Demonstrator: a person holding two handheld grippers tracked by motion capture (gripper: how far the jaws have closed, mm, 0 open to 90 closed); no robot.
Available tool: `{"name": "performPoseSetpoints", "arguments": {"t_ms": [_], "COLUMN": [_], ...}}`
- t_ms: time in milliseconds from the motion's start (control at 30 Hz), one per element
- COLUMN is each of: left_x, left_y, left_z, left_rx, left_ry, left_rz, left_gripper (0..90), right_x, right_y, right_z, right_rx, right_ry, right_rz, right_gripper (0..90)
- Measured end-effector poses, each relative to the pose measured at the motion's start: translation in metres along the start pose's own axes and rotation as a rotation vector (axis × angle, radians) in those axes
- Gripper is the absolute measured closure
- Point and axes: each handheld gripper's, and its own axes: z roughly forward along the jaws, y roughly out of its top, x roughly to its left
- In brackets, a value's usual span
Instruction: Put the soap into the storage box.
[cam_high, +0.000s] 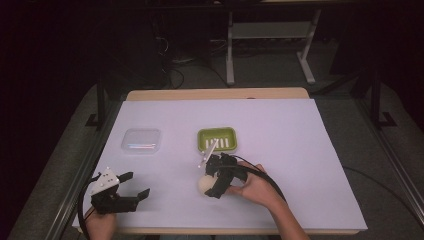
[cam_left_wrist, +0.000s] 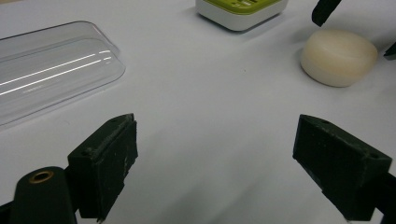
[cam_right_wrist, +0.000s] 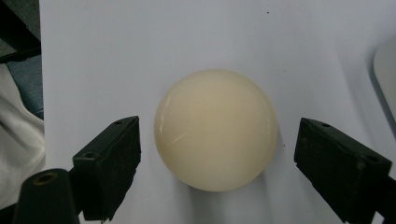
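Black jaws are standing wide on either side of a cream soap bar (cam_right_wrist: 215, 129) in the right gripper view, with paper showing between each pad and the bar: the right gripper (cam_high: 212, 176) is hanging released over it and grasping nothing. The bar is lying flat on the white sheet covering the table (cam_high: 300, 150), just in front of the green soap dish (cam_high: 216, 138) and apart from it.

Judged from this, the step in hand is the pickup of the bar. Doing it well looks to mean lowering until the pads are level with the widest part of the rounded sides, keeping the bar centred as it is now, and closing gently; a glossy, curved bar is likely to squirt out under a high or off-centre pinch.

At the near left corner of the table, the left gripper (cam_high: 136, 185) is also sitting open and empty, its jaws spread above bare paper, well apart from the work.

The dish is sitting behind the bar with its slotted white insert showing and nothing lying in it. To the left of it, the clear plastic lid (cam_high: 141, 140) is resting alone on the sheet, with nothing visible on it; whether it is lying rim up or rim down cannot be told.
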Motion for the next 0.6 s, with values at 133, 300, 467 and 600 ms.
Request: {"name": "performPoseSetpoints", "arguments": {"t_ms": [133, 300, 467, 600], "left_x": [0.000, 0.000, 0.000, -0.001], "left_y": [0.000, 0.000, 0.000, 0.000], "left_z": [0.000, 0.000, 0.000, 0.000], "left_rx": [-0.002, -0.005, -0.006, -0.003], "left_ry": [0.000, 0.000, 0.000, 0.000], "left_rz": [-0.001, -0.006, -0.006, -0.005], "left_gripper": [13.0, 13.0, 13.0, 13.0], "right_x": [0.000, 0.001, 0.001, 0.001], "right_y": [0.002, 0.005, 0.005, 0.006], "right_z": [0.004, 0.007, 0.009, 0.012], "right_rx": [0.003, 0.007, 0.014, 0.017], "right_ry": [0.010, 0.017, 0.017, 0.021], "right_rz": [-0.005, -0.011, -0.011, -0.012], "right_gripper": [14.2, 14.4, 14.3, 14.6]}}
